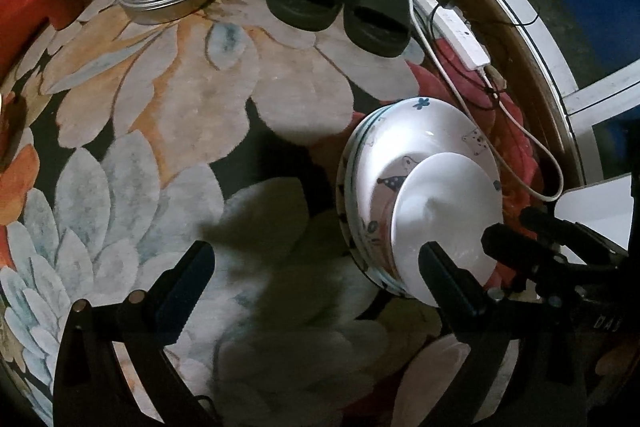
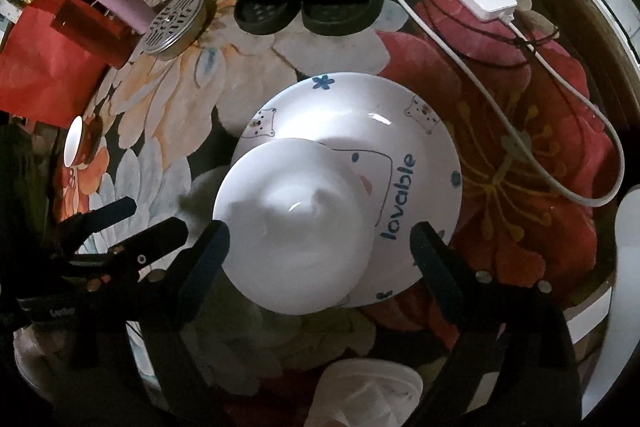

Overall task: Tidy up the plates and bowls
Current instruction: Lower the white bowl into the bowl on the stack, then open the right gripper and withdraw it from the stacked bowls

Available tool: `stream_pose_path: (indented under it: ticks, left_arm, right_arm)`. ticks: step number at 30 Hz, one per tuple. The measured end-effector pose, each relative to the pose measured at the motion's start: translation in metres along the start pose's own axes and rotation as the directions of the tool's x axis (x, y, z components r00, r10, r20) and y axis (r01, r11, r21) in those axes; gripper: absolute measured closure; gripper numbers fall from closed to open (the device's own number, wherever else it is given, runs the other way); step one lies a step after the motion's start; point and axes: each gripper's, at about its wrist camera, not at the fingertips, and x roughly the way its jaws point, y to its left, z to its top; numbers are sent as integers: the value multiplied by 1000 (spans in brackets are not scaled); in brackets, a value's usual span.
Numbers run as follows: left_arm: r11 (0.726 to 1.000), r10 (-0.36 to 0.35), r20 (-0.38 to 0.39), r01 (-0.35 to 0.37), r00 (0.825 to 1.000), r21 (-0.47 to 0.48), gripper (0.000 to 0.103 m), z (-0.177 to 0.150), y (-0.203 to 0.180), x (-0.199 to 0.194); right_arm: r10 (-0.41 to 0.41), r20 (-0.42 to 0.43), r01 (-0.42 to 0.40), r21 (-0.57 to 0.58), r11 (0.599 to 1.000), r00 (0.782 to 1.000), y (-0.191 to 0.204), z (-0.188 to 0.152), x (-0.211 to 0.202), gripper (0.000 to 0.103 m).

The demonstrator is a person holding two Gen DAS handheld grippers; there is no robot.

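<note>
Both grippers are held open above the stacked dishes on the flowered carpet.

The right gripper (image 2: 320, 239) is spread wide around the plain white bowl (image 2: 296, 227), which is not pressed by its pads. The left gripper (image 1: 316, 263) is released beside it, over the carpet (image 1: 192, 115). The bowl is set upside down on the printed plates (image 2: 400, 131). Black slippers (image 2: 308, 3) are seen beyond the plates.

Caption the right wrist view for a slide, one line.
Open right tongs hover over a plain white bowl resting on stacked cartoon plates on a floral rug.
</note>
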Motion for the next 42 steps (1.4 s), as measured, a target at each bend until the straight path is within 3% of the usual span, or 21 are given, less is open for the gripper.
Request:
stream_pose_path:
  ticks: [42]
  left_arm:
    - [991,124,18,-123,992,-55,1,-8,45,-9]
  right_arm:
    - [-48,12,49,-54,997,999,31,1,10,10]
